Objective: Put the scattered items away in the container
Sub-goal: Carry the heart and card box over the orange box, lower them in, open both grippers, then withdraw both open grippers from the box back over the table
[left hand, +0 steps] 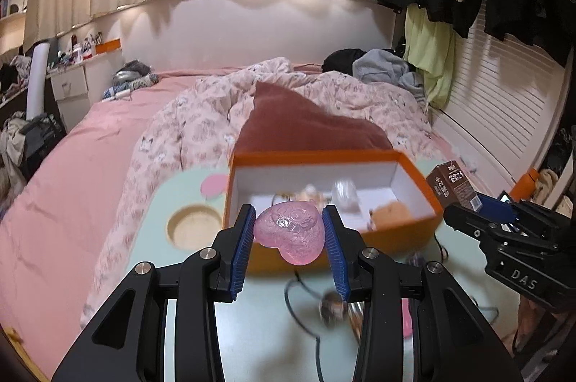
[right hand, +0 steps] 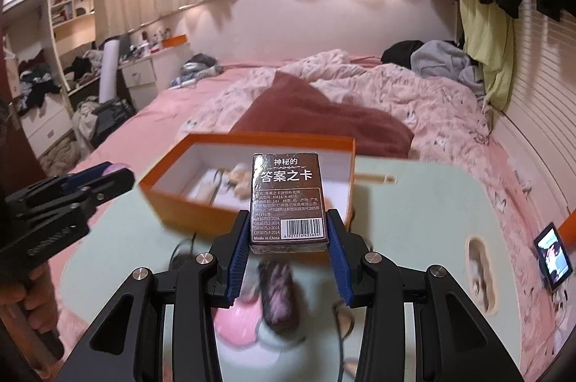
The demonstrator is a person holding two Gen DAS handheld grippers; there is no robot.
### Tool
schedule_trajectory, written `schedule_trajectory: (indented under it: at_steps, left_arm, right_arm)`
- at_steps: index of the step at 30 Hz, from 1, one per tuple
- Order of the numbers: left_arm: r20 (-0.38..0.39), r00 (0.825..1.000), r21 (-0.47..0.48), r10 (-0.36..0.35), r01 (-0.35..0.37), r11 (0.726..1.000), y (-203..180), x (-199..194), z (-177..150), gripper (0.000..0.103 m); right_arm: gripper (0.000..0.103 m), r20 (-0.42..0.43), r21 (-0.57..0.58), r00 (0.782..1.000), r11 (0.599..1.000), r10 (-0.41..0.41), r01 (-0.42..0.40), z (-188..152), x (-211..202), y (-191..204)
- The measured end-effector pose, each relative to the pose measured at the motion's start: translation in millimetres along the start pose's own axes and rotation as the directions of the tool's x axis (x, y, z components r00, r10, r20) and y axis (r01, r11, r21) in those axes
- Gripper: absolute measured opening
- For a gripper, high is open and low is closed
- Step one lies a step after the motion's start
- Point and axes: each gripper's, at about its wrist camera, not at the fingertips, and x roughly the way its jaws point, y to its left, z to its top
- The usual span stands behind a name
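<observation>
My left gripper [left hand: 288, 231] is shut on a pink translucent heart-shaped object [left hand: 289, 232], held above the near wall of an open orange box [left hand: 316, 157] with a white inside. The box holds several small items. My right gripper [right hand: 288, 231] is shut on a brown card box [right hand: 288, 202] with Chinese text and a barcode, held upright in front of the orange box [right hand: 252, 139]. In the left wrist view the right gripper [left hand: 478, 202] and the card box [left hand: 451, 184] show at the box's right. The left gripper [right hand: 108, 175] shows at left in the right wrist view.
The orange box stands on a pale green lap table [left hand: 187, 191] on a bed with pink sheets [left hand: 72, 166] and a crumpled duvet. A black cable [left hand: 298, 310], a pink item [right hand: 237, 321] and a dark fuzzy item [right hand: 280, 295] lie below the grippers. A phone [right hand: 552, 256] is at right.
</observation>
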Motion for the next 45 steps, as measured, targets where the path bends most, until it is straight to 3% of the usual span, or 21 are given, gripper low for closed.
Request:
schedule_trajectory:
  at_steps: [7, 11, 20, 24, 26, 30, 32, 35, 38, 40, 43, 45]
  left_arm:
    - [-0.077, 0.997, -0.018, -0.029, 0.027, 0.999, 4, 51, 35, 0.039]
    - [-0.132, 0.991, -0.011, -0.019, 0.018, 1.0, -4, 75, 29, 0.039]
    - [-0.199, 0.979, -0.043, -0.049, 0.041, 0.998, -7, 98, 23, 0.04]
    - [-0.259, 0.958, -0.106, -0.127, 0.102, 0.989, -4, 116, 28, 0.04]
    - [-0.271, 0.953, -0.152, -0.135, 0.096, 0.984, -2, 122, 30, 0.04]
    - [-0.243, 0.952, -0.2, -0.188, 0.14, 0.97, 2, 116, 28, 0.046]
    - [-0.234, 0.957, -0.203, -0.171, 0.124, 0.971, 4, 111, 28, 0.066]
    - [-0.196, 0.97, -0.206, -0.145, 0.104, 0.973, 10, 100, 27, 0.067]
    - [-0.171, 0.97, -0.231, -0.173, 0.131, 0.964, 18, 84, 24, 0.067]
    - [-0.185, 0.968, -0.247, -0.172, 0.124, 0.961, 23, 70, 14, 0.067]
    - [-0.245, 0.963, -0.233, -0.11, 0.051, 0.971, 19, 45, -13, 0.068]
    - [-0.266, 0.955, -0.182, -0.129, 0.082, 0.98, 5, 26, -35, 0.068]
  right_arm:
    - [0.04, -0.006, -0.014, 1.0, 1.0, -0.027, 0.027, 38, 33, -7]
    - [0.04, -0.023, -0.045, 0.999, 0.999, -0.026, 0.025, 43, 56, -4]
    - [0.04, -0.091, 0.007, 0.996, 1.0, -0.006, 0.006, 39, 82, -19]
    - [0.04, -0.107, 0.027, 0.994, 0.999, 0.029, -0.026, 42, 88, -20]
    - [0.042, -0.12, 0.042, 0.992, 0.999, 0.03, -0.026, 44, 92, -22]
    - [0.049, -0.103, 0.082, 0.994, 0.996, 0.046, -0.038, 45, 85, -26]
    - [0.051, -0.086, 0.091, 0.995, 0.995, 0.049, -0.042, 43, 76, -28]
    - [0.051, -0.069, 0.1, 0.995, 0.993, 0.066, -0.059, 38, 61, -28]
    - [0.051, -0.045, 0.099, 0.996, 0.992, 0.079, -0.074, 30, 40, -25]
    - [0.054, -0.042, 0.094, 0.997, 0.993, 0.068, -0.064, 20, 26, -21]
    - [0.06, -0.08, 0.082, 0.997, 0.997, 0.014, -0.007, -3, 8, -14]
    - [0.06, -0.11, 0.063, 0.994, 0.998, 0.021, -0.014, -22, -3, -7]
